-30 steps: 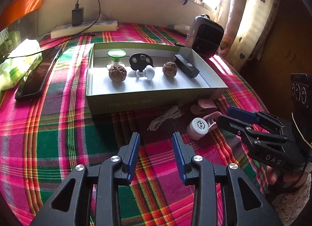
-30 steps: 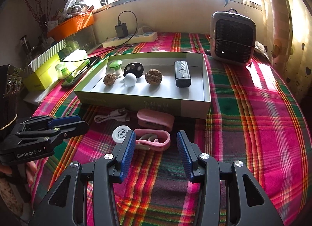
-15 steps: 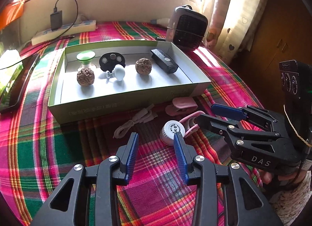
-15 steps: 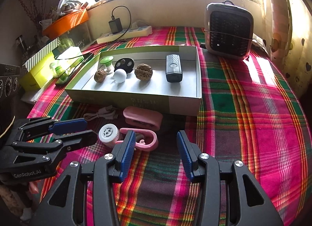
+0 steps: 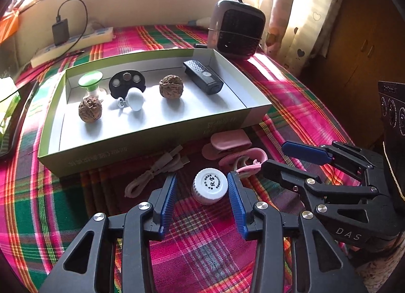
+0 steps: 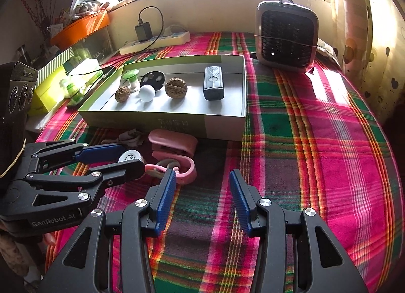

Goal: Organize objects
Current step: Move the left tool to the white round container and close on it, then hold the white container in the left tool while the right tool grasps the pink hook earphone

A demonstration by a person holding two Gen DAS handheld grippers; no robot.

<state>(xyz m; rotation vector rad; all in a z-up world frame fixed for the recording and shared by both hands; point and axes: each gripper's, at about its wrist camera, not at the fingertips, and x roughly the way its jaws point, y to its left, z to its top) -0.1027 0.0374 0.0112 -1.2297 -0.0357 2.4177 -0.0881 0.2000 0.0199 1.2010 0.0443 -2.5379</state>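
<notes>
White bottle cap between the just-widened left gripper fingers, untouched.

The right tongs carried "DAS" in pale letters on their black body. The left tongs carried "GenRobot.AI" on theirs. The white bottle cap bore a ring of small dark characters around a central mark — too small to read. The green box had faint pale characters along its front wall — too faint in both views to read.
</notes>
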